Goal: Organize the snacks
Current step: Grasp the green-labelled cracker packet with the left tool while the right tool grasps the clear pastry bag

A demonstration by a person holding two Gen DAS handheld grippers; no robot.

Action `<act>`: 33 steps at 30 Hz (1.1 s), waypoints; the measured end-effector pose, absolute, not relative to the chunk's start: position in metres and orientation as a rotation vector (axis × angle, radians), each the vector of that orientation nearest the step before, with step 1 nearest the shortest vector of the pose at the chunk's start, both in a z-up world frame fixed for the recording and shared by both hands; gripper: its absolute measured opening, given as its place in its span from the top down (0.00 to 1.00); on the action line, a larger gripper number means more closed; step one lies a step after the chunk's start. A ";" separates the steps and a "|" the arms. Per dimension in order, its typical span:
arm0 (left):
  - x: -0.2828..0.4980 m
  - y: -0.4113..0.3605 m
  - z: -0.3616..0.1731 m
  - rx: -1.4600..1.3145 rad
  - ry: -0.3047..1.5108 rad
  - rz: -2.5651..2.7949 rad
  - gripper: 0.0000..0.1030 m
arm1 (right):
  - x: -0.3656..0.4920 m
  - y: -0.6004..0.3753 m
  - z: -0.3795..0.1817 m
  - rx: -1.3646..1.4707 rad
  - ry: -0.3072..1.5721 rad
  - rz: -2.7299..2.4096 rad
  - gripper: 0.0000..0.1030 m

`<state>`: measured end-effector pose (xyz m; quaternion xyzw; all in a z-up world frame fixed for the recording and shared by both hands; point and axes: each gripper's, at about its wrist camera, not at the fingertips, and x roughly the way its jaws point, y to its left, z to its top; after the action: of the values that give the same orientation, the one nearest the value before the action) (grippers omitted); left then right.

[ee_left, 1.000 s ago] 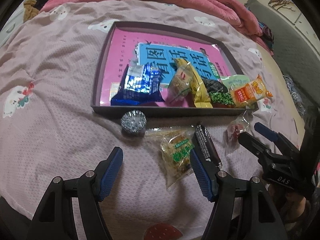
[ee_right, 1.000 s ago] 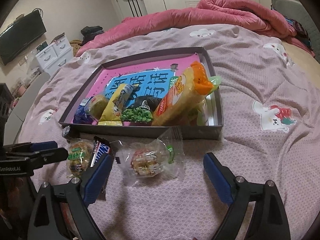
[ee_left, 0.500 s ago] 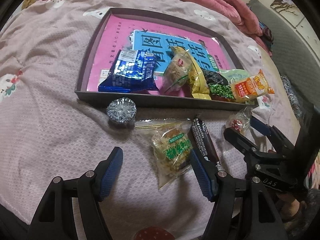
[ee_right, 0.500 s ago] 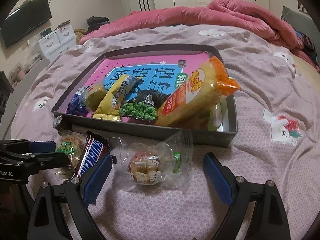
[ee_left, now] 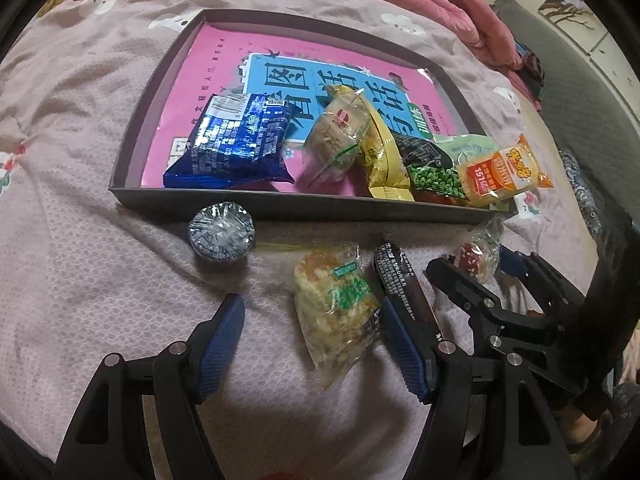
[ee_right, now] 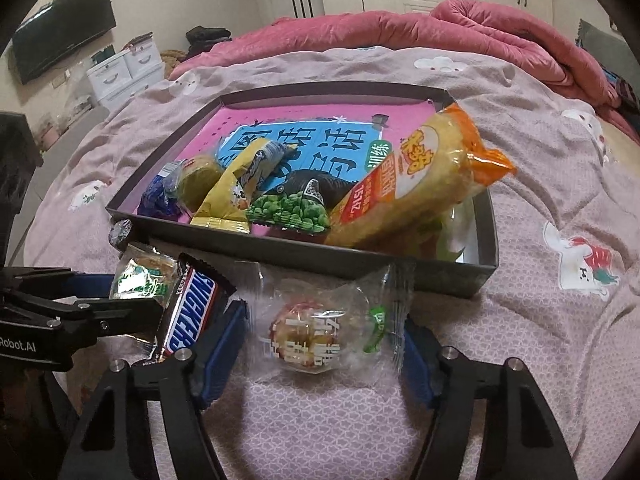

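Observation:
A dark tray with a pink book inside holds several snack packs. On the bedsheet in front lie a round foil pack, a green-label pastry pack, a Snickers bar and a clear pack with a round red-and-yellow pastry. My left gripper is open, low over the sheet, with the green-label pack between its fingers. My right gripper is open around the clear pastry pack.
A rumpled pink quilt lies at the far side of the bed. White drawers and a wall television stand beyond the bed on the left. Each gripper shows in the other's view, close beside it.
Both grippers have moved forward and lower toward the snacks in front of the tray. The packs now lie between the fingers. Both remain open.

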<state>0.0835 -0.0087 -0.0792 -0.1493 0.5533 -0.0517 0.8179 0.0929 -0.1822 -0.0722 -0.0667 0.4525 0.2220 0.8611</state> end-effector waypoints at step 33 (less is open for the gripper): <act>0.079 -0.023 -0.060 -0.201 1.122 -0.117 0.59 | 0.070 -0.190 -0.031 -0.067 0.808 0.578 0.41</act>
<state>0.0788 -0.0227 -0.0600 -0.0950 0.5308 -0.0555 0.8403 0.0704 -0.1897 -0.0311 -0.0322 0.3876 0.2772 0.8786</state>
